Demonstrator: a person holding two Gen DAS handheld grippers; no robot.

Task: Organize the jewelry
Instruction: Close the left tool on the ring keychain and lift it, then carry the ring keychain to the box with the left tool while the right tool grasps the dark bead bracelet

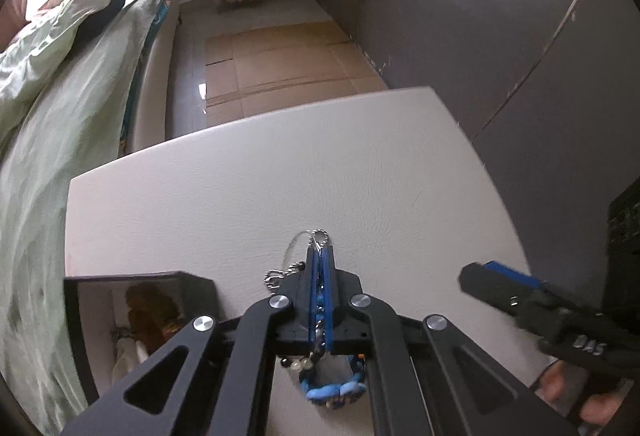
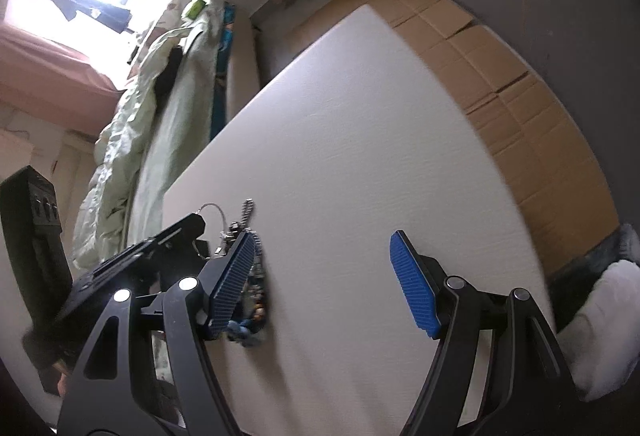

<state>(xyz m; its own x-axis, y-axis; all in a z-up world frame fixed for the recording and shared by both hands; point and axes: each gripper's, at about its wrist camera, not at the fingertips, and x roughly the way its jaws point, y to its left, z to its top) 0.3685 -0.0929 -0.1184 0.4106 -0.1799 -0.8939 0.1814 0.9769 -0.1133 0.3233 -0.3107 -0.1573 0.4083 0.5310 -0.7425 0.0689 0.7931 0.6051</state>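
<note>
My left gripper point(image 1: 319, 256) is shut on a bunch of jewelry point(image 1: 318, 240): silver ball chains stick out past its tips and a blue beaded bracelet point(image 1: 334, 390) hangs below the jaws, over the white table point(image 1: 280, 175). An open black jewelry box point(image 1: 140, 312) with brown pieces inside stands at the lower left. My right gripper point(image 2: 324, 276) is open and empty above the table; its left finger point(image 2: 234, 276) is next to the left gripper point(image 2: 168, 236) and the chains point(image 2: 248, 211). It also shows in the left wrist view point(image 1: 500, 280) at the right.
A bed with a green quilt point(image 1: 60, 95) runs along the table's left side. Flattened cardboard point(image 1: 280, 63) covers the floor beyond the far edge. A grey wall point(image 1: 500, 15) stands at the right. A black box point(image 2: 32, 220) stands at the left of the right wrist view.
</note>
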